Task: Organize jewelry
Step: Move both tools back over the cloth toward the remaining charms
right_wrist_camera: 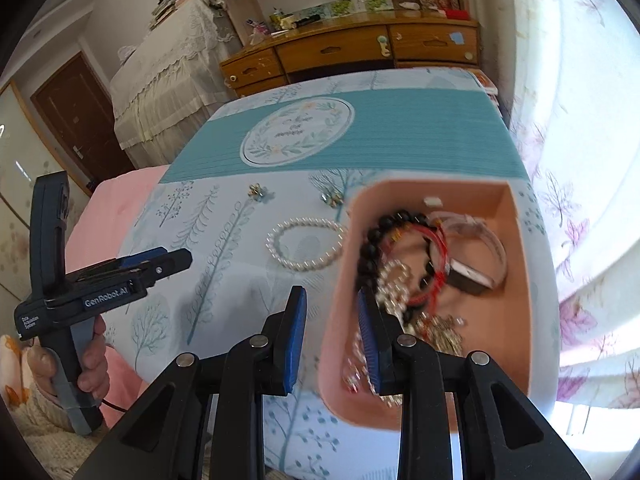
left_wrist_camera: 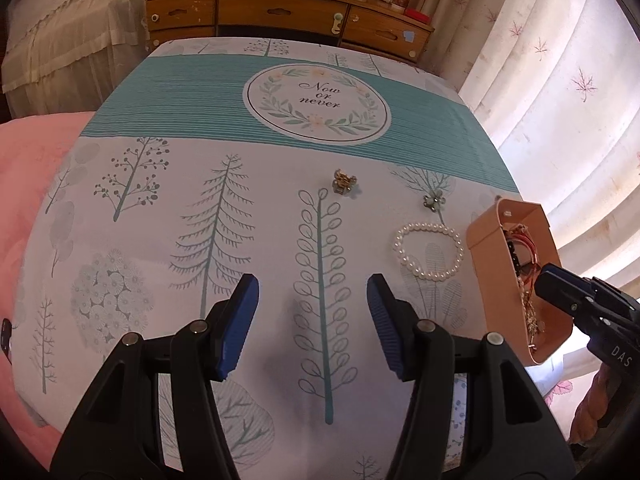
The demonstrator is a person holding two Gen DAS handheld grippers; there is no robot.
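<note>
**A:** Where is the pink box [right_wrist_camera: 516,280]?

**B:** Lifted off the bed [left_wrist_camera: 200,200] at its right edge and tilted, so the opening faces the left tool [left_wrist_camera: 313,326]. The right tool [right_wrist_camera: 332,344] grips the near-left wall: one blue pad sits outside the wall, the other inside among the jewelry.

**A:** Which way does it run?

**B:** Its long axis runs away from the right tool toward the far end of the bed. Inside lie a black bead bracelet [right_wrist_camera: 370,248], red cord [right_wrist_camera: 438,256], a watch [right_wrist_camera: 476,268] and pale chains, partly blurred.

**A:** And outside the box?

**B:** A pearl bracelet [left_wrist_camera: 429,251] lies flat on the bed just left of the box; from the right wrist view its right side disappears behind the box wall. Beyond it sit a green flower clip [left_wrist_camera: 434,202] and, further left, a gold clip [left_wrist_camera: 343,182], both apart from the bracelet.

**A:** The left tool?

**B:** Its jaws stand wide apart, holding nothing, above the leaf print, left of the pearl bracelet and nearer than it. A wooden dresser [left_wrist_camera: 280,12] stands past the bed's far end.
</note>
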